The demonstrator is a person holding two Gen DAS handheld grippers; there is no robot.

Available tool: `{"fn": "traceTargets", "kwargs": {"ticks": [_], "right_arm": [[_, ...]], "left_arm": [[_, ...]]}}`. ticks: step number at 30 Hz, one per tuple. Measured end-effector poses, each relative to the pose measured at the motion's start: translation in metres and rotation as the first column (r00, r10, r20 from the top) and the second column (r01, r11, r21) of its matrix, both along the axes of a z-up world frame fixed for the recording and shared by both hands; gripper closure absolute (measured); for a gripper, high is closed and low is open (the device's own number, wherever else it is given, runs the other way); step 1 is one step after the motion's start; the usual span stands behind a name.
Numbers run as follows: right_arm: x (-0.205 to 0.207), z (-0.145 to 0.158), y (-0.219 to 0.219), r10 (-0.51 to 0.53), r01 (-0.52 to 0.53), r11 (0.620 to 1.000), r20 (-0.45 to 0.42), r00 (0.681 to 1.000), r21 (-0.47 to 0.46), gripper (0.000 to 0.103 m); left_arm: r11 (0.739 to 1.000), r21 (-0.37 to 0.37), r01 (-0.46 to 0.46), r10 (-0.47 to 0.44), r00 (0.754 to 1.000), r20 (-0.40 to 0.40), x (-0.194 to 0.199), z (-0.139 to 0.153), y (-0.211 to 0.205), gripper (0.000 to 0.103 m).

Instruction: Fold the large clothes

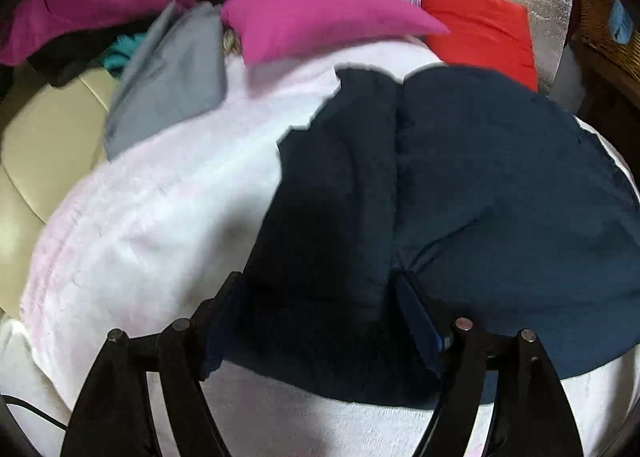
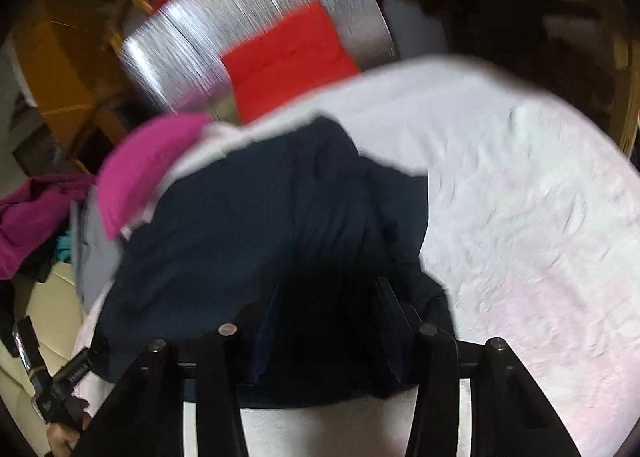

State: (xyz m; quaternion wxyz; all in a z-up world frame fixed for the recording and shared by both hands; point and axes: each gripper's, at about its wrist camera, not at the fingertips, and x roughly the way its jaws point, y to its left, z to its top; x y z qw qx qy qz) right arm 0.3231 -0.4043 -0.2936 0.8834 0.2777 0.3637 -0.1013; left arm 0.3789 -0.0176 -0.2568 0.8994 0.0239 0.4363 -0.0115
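the navy garment (image 1: 460, 185) lies bunched on the white blanket (image 1: 160, 225), near the pink cloth (image 1: 320, 17), with both left tongs (image 1: 320, 297) and right tongs (image 2: 324, 297) spread open over its near edge, gripping nothing.

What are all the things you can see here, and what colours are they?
Navy garment: one, dark blue, folded on the white cover, under both grippers.
White cover: one, white-pink, fluffy, spread beneath everything.
Pink cloth: one, bright pink, beyond the navy garment.
Grey cloth: one, grey, left of the pink cloth.
Red cloth: one, red, folded on the silver sheet.
Silver sheet: one, shiny, far side.
Clothes pile: several, purple, black, teal, far left.
Left gripper: one, black, jaws open over the navy garment.
Right gripper: one, black, jaws apart; grip unclear.
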Motion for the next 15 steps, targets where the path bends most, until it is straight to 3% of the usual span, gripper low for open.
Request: {"fn": "traceTargets", "kwargs": {"ticks": [1,3,11,15], "right_arm": [[0.008,-0.010,-0.003,0.010,-0.009,1.000,-0.054,0.999,0.010,0.054],[0.012,-0.013,-0.001,0.017,-0.018,1.000,-0.076,0.997,-0.008,0.054],[0.014,0.037,-0.023,-0.039,0.036,0.999,0.147,0.988,0.023,0.054],[0.052,0.027,-0.034,-0.043,0.026,0.992,0.140,0.989,0.123,0.054]], "left_arm": [[1.000,-0.014,-0.001,0.001,1.000,0.004,0.003,0.002,0.002,0.024],[1.000,-0.002,0.010,-0.010,1.000,0.013,0.006,0.007,0.005,0.024],[1.000,0.025,0.002,-0.006,0.987,0.162,0.008,0.034,0.003,0.024],[0.999,0.042,0.013,-0.020,0.982,0.185,0.010,0.035,-0.002,0.024]]}}
